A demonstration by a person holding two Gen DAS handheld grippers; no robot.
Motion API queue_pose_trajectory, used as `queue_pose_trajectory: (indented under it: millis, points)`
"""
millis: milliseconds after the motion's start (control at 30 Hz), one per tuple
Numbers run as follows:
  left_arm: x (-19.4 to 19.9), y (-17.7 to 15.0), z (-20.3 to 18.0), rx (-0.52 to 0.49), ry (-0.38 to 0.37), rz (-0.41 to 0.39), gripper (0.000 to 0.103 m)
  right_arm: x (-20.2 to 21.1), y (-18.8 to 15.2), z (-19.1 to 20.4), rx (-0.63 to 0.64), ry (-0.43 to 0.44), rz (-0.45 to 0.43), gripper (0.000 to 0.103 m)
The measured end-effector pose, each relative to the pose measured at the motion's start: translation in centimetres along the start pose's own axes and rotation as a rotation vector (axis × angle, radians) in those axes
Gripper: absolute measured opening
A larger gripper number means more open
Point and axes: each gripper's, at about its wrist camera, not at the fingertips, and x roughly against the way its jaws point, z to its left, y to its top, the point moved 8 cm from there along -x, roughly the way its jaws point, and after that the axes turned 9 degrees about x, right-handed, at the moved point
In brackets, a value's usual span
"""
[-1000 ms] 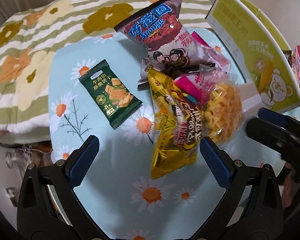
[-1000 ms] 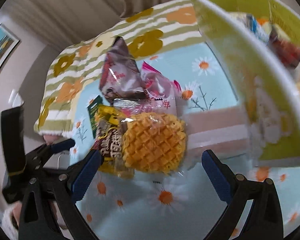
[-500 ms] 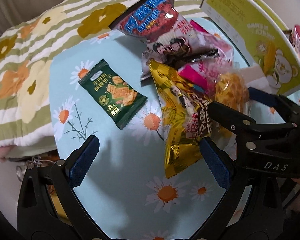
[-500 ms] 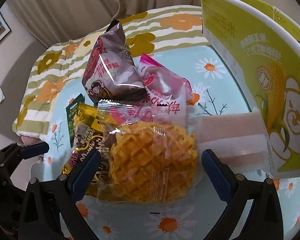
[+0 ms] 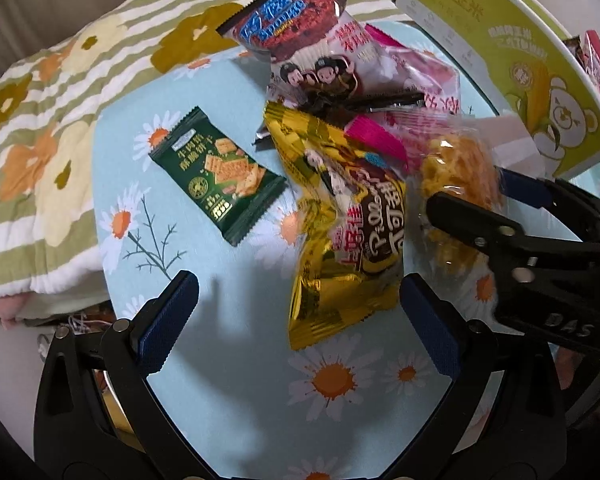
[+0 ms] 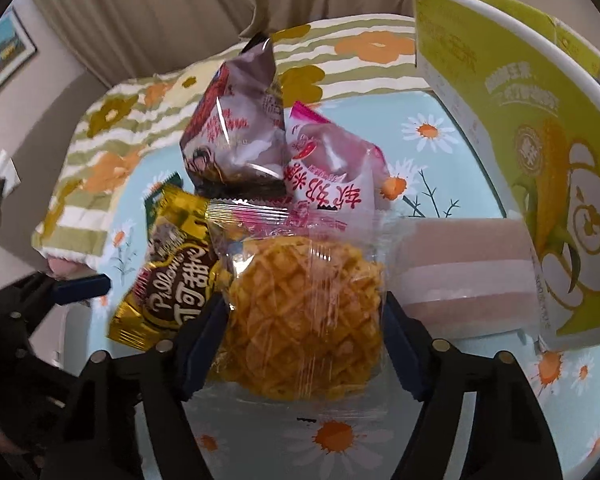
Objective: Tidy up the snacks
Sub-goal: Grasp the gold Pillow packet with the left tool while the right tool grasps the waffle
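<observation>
Crowding the waffle pack (image 6: 304,320): gold bag (image 6: 168,284), box (image 6: 520,168).

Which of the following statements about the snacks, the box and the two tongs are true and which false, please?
1. The right tongs are closed on the waffle packet. True; they have just been closing.
2. The left tongs grip the gold packet. False; they stand open, pressing on nothing.
3. The green biscuit packet lies apart from the pile. True.
4. The yellow-green box lies flat with its lid shut. False; it stands open beside the pile, with packets inside.
</observation>
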Motion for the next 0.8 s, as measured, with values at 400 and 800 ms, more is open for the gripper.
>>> queue_pose_trajectory:
  millis: [400, 800]
  points:
    - [-1.5, 2.3, -2.4, -0.02, -0.062, -0.023, 0.088, 1.4, 0.6, -0.7, -0.012, 0.008, -0.029, 0.07]
    - [-2.3, 2.3, -2.9, -0.021, -0.088, -0.01, 0.051, 1.3, 0.7, -0.6, 0.002, 0.028, -0.01, 0.07]
